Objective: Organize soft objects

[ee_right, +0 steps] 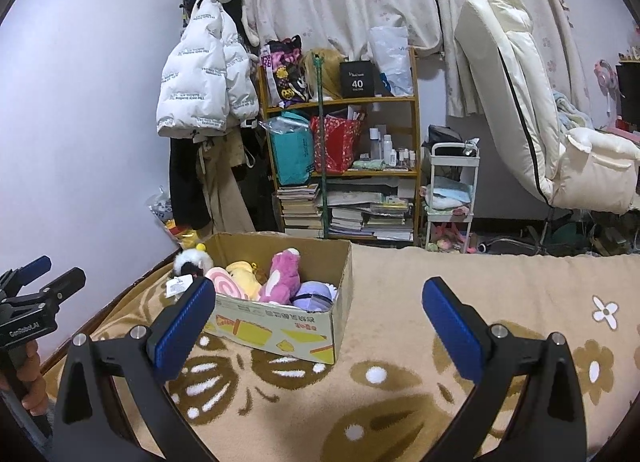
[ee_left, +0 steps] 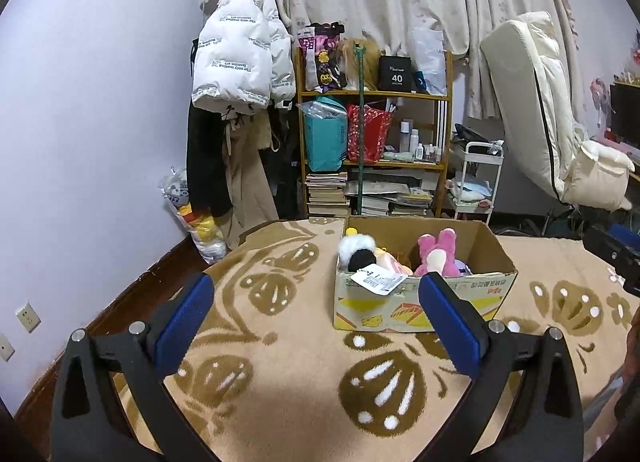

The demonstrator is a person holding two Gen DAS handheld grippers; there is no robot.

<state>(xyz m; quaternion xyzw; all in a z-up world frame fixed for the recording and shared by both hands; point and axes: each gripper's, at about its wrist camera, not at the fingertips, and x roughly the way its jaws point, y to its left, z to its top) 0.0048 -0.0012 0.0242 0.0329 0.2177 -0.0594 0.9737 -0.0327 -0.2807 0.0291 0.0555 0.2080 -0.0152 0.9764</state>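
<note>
Nearest: left gripper (ee_left: pixel 314 312) spread wide, blue pads holding nothing, poised above the patterned beige blanket (ee_left: pixel 280 382); right gripper (ee_right: pixel 318 314) likewise wide apart and empty, over the same blanket. Just beyond, resting on the blanket, an open cardboard box (ee_left: pixel 420 302) already packed with plush toys: a black-and-white plush (ee_left: pixel 358 252) perched at the near-left corner with its paper tag (ee_left: pixel 380 280) draped over the rim, a pink-swirl cushion toy (ee_right: pixel 228 282), a yellow plush (ee_right: pixel 244 276), a pink bear (ee_right: pixel 282 276) sitting upright, a lilac plush (ee_right: pixel 314 296) low at the right end. Likely trouble: the corner plush, sitting high and half over the edge, tipping out if nudged; a tag snagged by a pad and dragging the toy along; soft fur squeezed too shallowly and slipping free; the light box sliding on the pile under a sideways push. Farther back, a wooden shelf (ee_right: pixel 340 142) with stacked books, then curtains.
</note>
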